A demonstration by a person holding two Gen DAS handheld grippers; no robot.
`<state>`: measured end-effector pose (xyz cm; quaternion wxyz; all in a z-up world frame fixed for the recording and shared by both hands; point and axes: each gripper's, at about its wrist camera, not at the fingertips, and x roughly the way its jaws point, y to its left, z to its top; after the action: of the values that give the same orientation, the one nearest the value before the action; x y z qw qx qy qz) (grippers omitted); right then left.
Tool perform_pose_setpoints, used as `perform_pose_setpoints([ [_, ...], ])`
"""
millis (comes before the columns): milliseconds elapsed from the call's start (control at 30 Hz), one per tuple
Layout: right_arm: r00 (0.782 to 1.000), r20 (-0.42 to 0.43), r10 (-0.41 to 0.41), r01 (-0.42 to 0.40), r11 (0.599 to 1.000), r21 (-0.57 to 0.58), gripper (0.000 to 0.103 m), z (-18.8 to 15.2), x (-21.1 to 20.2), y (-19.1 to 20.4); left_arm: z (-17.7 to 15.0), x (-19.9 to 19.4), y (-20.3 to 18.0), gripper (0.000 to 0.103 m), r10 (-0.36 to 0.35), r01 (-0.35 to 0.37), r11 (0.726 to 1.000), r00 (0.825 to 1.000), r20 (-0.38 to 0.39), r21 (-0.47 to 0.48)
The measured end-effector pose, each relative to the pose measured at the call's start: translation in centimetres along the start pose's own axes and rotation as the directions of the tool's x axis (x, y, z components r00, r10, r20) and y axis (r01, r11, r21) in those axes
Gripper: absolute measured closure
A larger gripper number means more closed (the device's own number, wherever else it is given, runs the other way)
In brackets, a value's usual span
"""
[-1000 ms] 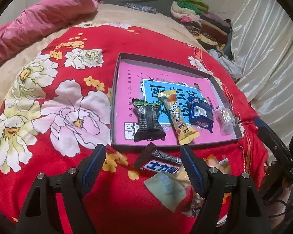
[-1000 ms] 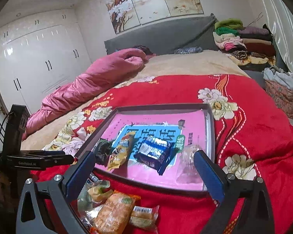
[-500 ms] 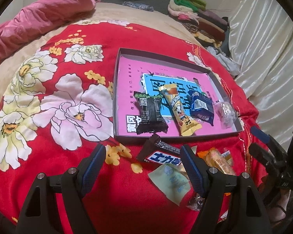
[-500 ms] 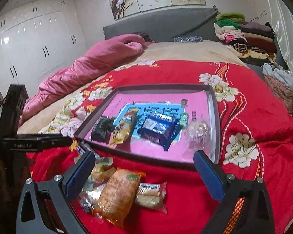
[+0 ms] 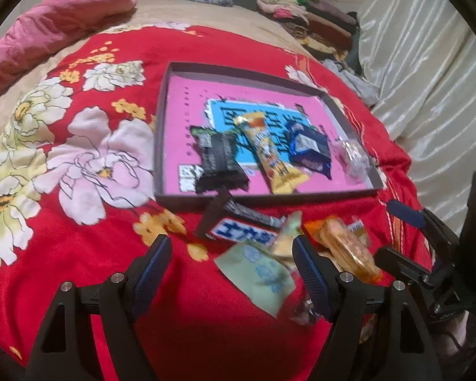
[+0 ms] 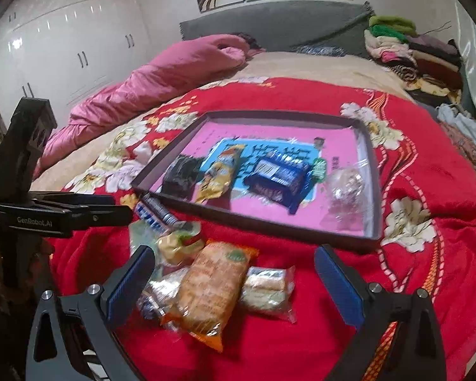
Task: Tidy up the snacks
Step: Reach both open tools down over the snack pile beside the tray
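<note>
A shallow grey box with a pink floor [image 5: 187,95] [image 6: 373,171] lies on the red blanket. In it lie a black packet [image 5: 219,158] [image 6: 181,174], a yellow bar [image 5: 269,155] [image 6: 219,174], a blue packet [image 5: 307,149] [image 6: 279,174] and a clear wrapped sweet [image 5: 352,155] [image 6: 346,187]. In front of the box lies a loose pile: a dark bar with white label [image 5: 241,228], a pale green packet [image 5: 257,276], an orange packet [image 6: 212,289] [image 5: 346,250] and a clear biscuit pack [image 6: 266,289]. My left gripper [image 5: 231,270] is open above the pile. My right gripper [image 6: 234,285] is open around the orange packet.
A pink quilt [image 6: 161,76] lies at the bed's far left. Folded clothes [image 6: 409,50] are stacked at the far right by a pale curtain [image 5: 428,63]. A grey headboard [image 6: 269,28] and white wardrobes [image 6: 63,41] stand behind.
Both grippers have moved back and down toward the loose pile. The box and its snacks have not moved. Both stay open.
</note>
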<state>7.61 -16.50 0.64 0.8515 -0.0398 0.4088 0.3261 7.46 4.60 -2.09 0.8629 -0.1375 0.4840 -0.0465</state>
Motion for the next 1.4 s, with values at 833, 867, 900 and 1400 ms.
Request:
perform_pose_setpoints([
  [833, 0.994, -0.037, -0.101, 0.102, 0.994, 0.025, 0.02, -1.2, -0.4, -1.8, -4.7, 0.6, -4.4, 0.024, -0.044, 0.059, 0.985, 0.994, -0.097, 0.162],
  [867, 0.993, -0.043, -0.107, 0.109, 0.993, 0.042, 0.023, -1.3, -0.4, -2.3, -4.8, 0.7, -4.6, 0.024, -0.05, 0.066, 0.984, 0.994, -0.095, 0.167],
  [900, 0.993, -0.049, -0.11, 0.112, 0.992, 0.054, 0.027, -1.3, -0.4, -2.7, -4.9, 0.7, -4.8, 0.023, -0.057, 0.073, 0.982, 0.994, -0.093, 0.173],
  [1400, 0.976, -0.181, -0.119, 0.127, 0.991, 0.032, 0.036, -2.6, 2.2, -3.0, -5.8, 2.2, -6.7, 0.04, -0.101, 0.126, 0.968, 0.987, -0.123, 0.216],
])
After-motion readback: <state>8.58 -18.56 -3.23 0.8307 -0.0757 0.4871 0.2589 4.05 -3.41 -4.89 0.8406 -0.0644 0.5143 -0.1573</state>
